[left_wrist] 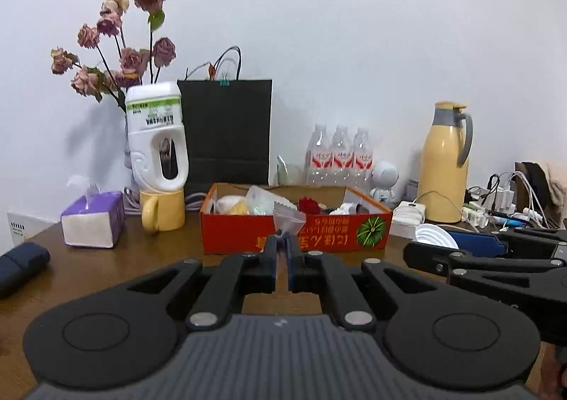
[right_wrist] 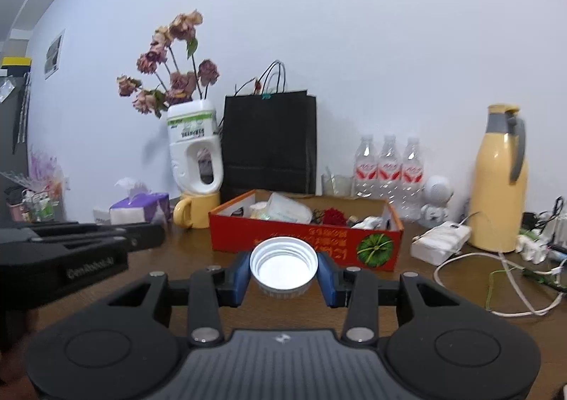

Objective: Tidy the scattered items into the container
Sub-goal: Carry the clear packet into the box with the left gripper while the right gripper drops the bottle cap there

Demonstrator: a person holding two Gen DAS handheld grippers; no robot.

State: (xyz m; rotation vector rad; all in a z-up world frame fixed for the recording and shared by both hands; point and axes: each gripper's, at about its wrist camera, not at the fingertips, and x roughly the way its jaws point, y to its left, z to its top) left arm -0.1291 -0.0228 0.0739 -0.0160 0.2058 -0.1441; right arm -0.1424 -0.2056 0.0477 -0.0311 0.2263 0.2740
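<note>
Left tool [left_wrist: 282,240] clenched on a small clear zip bag [left_wrist: 287,218], pinched at its lower corner; the bag stands up at 12 o'clock of the fingers, in front of the near wall of the red cardboard box [left_wrist: 347,233]. Right tool [right_wrist: 283,267] grasping a white screw cap [right_wrist: 283,263], open side facing the camera, blue pads [right_wrist: 240,274] pressed on both flanks. Box sits on the brown desk [right_wrist: 191,251] at 12 o'clock of both tools, already holding assorted items. Yellow mug [right_wrist: 193,212] at the box's 9 o'clock; yellow thermos [right_wrist: 498,184] at its 3 o'clock.
</note>
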